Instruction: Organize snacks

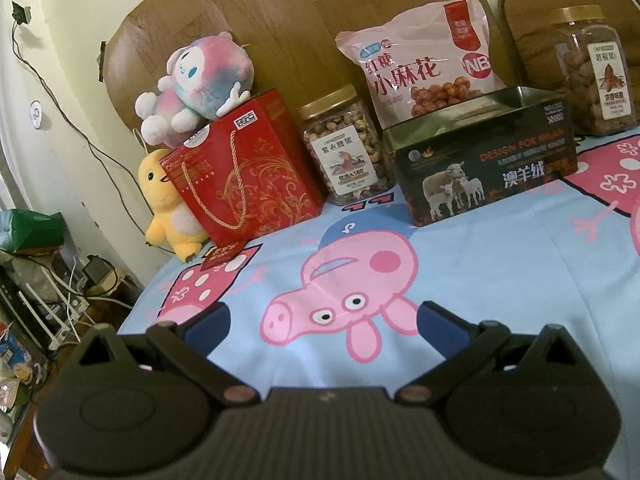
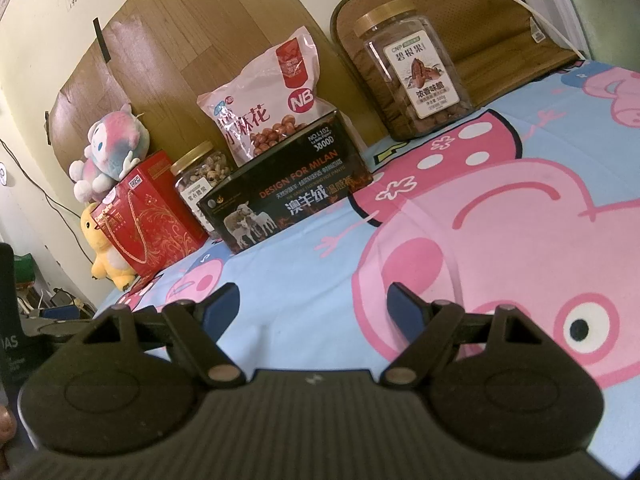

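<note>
Along the back of the bed stand a red gift box point(image 1: 244, 172) point(image 2: 150, 218), a clear jar of mixed nuts point(image 1: 346, 148) point(image 2: 200, 184), an open black tin point(image 1: 484, 160) point(image 2: 288, 192) and a taller jar of pecans point(image 1: 596, 72) point(image 2: 416, 76). A pink snack bag point(image 1: 424, 60) point(image 2: 264, 108) leans upright behind the tin. My left gripper point(image 1: 322, 326) hovers open over the cartoon sheet, well short of the snacks. My right gripper point(image 2: 314, 306) is also open and holds nothing, in front of the tin.
A pink-blue plush point(image 1: 196, 84) point(image 2: 108, 150) sits on the red box and a yellow plush point(image 1: 168, 208) point(image 2: 106, 248) stands beside it. A wooden board point(image 1: 280, 20) backs the row. The bed's left edge point(image 1: 148, 292) drops to cables and clutter on the floor.
</note>
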Available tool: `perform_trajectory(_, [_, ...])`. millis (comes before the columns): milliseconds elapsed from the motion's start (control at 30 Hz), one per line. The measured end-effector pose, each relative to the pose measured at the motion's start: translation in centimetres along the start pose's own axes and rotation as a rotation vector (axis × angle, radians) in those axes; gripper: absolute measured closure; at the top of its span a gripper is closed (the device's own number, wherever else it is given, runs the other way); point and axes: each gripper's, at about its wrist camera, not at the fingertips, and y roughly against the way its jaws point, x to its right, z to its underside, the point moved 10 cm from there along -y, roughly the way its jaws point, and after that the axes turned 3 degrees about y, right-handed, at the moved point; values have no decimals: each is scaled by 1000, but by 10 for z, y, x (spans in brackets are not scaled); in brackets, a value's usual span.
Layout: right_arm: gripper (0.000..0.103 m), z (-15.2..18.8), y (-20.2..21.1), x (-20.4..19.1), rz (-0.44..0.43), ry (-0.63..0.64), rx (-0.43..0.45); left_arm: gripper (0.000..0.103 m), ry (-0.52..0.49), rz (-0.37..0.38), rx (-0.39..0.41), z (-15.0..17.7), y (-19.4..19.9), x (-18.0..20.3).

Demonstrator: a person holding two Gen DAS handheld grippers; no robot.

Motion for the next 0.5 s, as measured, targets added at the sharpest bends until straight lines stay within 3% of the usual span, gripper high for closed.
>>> perform_trajectory(500, [20, 0, 0, 0, 0, 2, -3, 0, -1, 31, -8, 2, 1, 4])
